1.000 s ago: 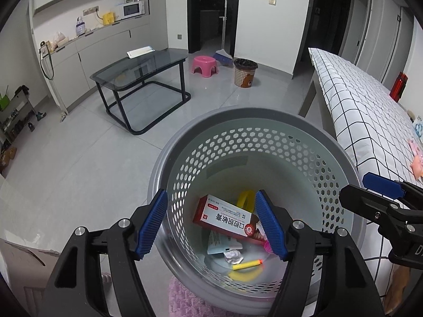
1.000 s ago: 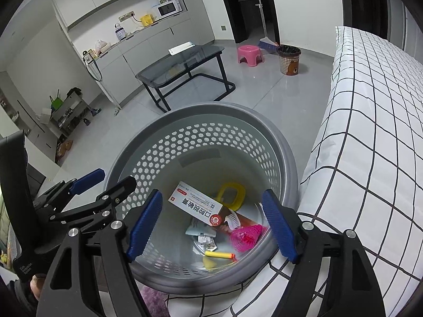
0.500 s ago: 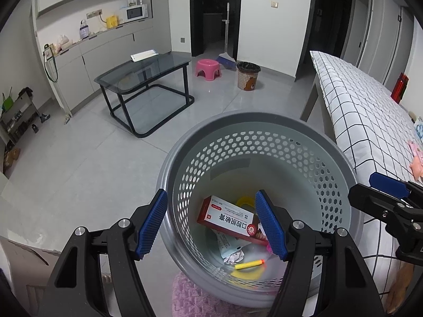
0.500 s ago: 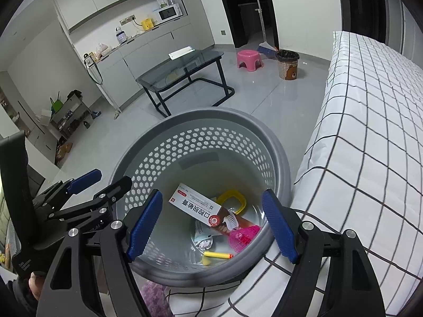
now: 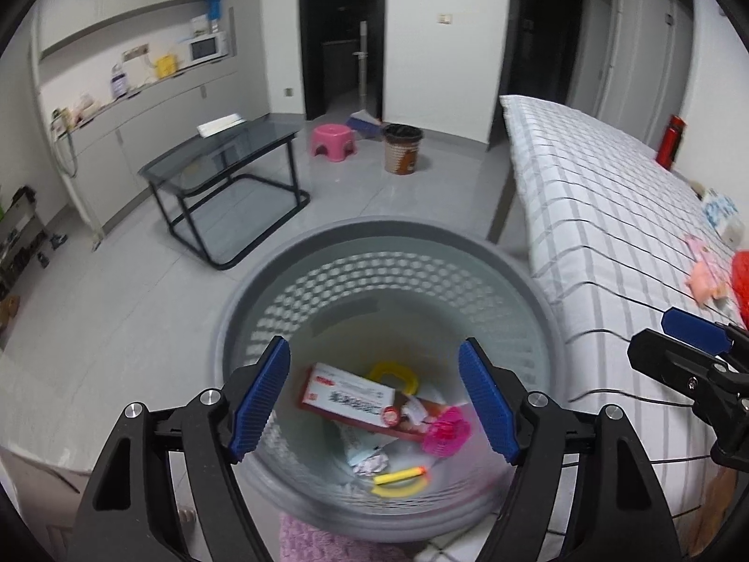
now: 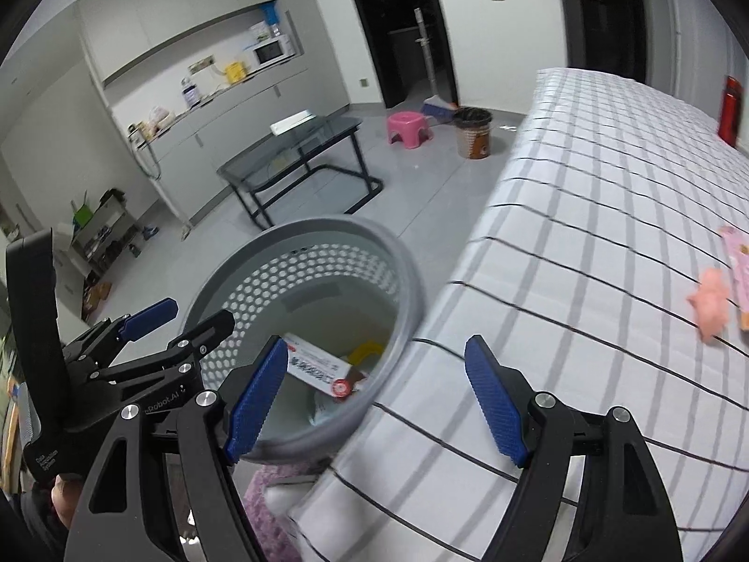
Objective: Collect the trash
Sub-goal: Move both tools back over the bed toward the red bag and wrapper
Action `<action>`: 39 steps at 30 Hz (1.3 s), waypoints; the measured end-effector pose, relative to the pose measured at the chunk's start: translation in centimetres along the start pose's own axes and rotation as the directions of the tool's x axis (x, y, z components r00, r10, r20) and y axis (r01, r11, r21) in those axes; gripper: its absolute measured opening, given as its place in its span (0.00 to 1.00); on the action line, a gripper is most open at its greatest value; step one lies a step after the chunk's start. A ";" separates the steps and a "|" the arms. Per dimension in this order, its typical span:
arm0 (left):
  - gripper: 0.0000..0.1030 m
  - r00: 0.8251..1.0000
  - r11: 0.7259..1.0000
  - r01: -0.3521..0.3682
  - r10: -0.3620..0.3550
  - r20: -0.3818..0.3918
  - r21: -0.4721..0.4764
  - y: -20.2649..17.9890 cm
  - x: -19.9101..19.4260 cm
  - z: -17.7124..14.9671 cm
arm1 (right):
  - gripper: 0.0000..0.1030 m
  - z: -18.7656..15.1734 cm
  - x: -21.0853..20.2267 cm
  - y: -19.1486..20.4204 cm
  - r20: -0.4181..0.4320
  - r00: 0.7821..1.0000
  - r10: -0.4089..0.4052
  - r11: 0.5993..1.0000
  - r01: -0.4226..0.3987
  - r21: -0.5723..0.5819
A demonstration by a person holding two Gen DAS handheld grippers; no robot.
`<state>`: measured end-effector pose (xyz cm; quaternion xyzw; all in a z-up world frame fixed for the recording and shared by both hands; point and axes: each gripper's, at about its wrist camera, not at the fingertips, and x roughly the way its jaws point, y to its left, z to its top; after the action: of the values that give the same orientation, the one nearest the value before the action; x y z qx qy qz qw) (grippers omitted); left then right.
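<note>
A grey perforated basket (image 5: 299, 253) (image 6: 402, 253) stands on the floor beside the bed. Inside lie a red-and-white toothpaste box (image 5: 348, 395) (image 6: 311, 365), a yellow ring (image 5: 393, 370), a pink plastic piece (image 5: 447, 431), crumpled wrappers (image 5: 367, 461) and a yellow foam dart (image 5: 400, 475). My left gripper (image 5: 374, 403) hovers above the basket, its jaws opening with nothing between them. My right gripper (image 6: 377, 407) is open and empty, over the basket's rim and the bed edge. On the checked bed sheet (image 6: 585, 234) lie a pink crumpled scrap (image 6: 709, 302) (image 5: 704, 276) and a pink packet (image 6: 739, 267).
A glass table (image 5: 224, 159) with black legs, a pink stool (image 5: 332, 140) and a brown waste bin (image 5: 401, 147) stand across the grey floor. A pink rug (image 5: 323, 538) lies under the basket. A red bottle (image 5: 670, 140) stands past the bed. Counters line the left wall.
Both grippers pulled up and back from the basket, which now looks smaller and lower. The right gripper swung right toward the bed, bringing the pink scrap into view. The left jaws widened slightly.
</note>
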<state>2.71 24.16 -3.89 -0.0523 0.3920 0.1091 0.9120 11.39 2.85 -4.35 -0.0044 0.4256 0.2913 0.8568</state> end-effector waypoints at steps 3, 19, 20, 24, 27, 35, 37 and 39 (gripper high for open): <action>0.77 0.999 0.999 0.036 -0.036 0.011 0.032 -2.4 -0.4 0.2 | 0.73 -0.7 -1.4 -1.9 0.016 0.999 -0.041 0.999 0.041 0.028; 0.87 0.976 0.960 0.210 -0.216 0.013 0.184 -15.7 -1.6 1.4 | 0.73 -6.3 -10.8 -15.7 0.066 0.945 -0.322 0.920 0.296 0.257; 0.87 0.974 0.957 0.219 -0.225 0.011 0.192 -16.9 -1.7 1.5 | 0.73 -6.7 -11.7 -16.9 0.067 0.936 -0.345 0.907 0.314 0.280; 0.89 0.968 0.946 0.243 -0.251 0.010 0.213 -19.7 -2.0 1.5 | 0.73 -8.3 -14.7 -21.0 0.068 0.912 -0.406 0.867 0.360 0.345; 0.89 0.965 0.939 0.253 -0.261 0.001 0.233 -21.9 -1.8 1.6 | 0.73 -8.9 -16.5 -23.8 0.064 0.889 -0.453 0.834 0.397 0.384; 0.89 0.966 0.933 0.253 -0.259 -0.011 0.257 -26.2 -0.6 2.3 | 0.73 -8.8 -18.2 -29.7 0.050 0.870 -0.490 0.794 0.422 0.437; 0.89 0.966 0.933 0.253 -0.259 -0.011 0.255 -27.0 -0.2 2.7 | 0.73 -8.1 -17.7 -30.6 0.047 0.872 -0.488 0.795 0.422 0.436; 0.89 0.965 0.934 0.255 -0.261 -0.013 0.250 -27.6 0.1 2.9 | 0.73 -7.3 -17.3 -31.3 0.049 0.875 -0.482 0.801 0.418 0.428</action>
<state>11.51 -2.12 -1.68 0.0129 0.3828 -0.0611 0.9217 13.70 -33.58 -3.83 0.0944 0.3951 -0.0161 0.9136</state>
